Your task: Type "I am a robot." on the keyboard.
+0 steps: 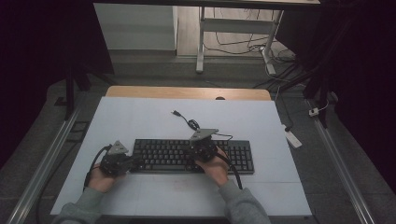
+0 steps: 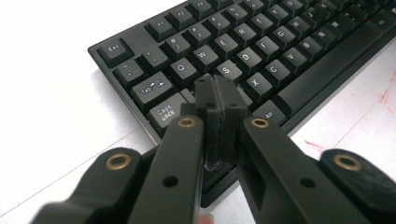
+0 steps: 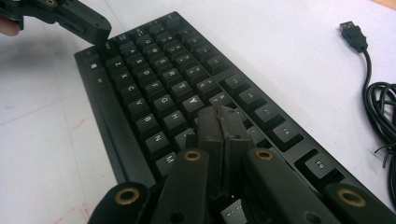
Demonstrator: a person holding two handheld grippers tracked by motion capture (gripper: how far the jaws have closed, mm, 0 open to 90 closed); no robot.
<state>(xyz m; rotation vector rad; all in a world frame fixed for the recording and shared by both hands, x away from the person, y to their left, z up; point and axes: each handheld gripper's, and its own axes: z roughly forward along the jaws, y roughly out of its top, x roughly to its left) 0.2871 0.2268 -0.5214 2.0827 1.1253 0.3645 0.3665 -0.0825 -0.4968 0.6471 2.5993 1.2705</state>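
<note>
A flat black plastic keyboard [image 1: 194,156] w/ white letters lies on the white desk [image 1: 140,121], near the front edge & about in the middle. Its thin black cable [image 1: 192,123] curls on the desk just behind it, w/ the plug end [image 3: 353,33] lying free on the white top.

The left gripper [image 2: 218,100] is at the keyboard's left end. Its jaws are clenched tight together w/ nothing in between. In the left gripper view the tips sit right over the keys by Caps Lock, about at the A key; can't tell if they press down or just hang above.

The right gripper [image 3: 220,122] is over the middle-right part of the keyboard. Its jaws are clenched too, pads together, no thing between them. In the right gripper view the tips are over the keys just past H & Y; can't tell if they touch.

Both hands [image 1: 215,170] in grey sleeves come in from the front of the desk.
</note>
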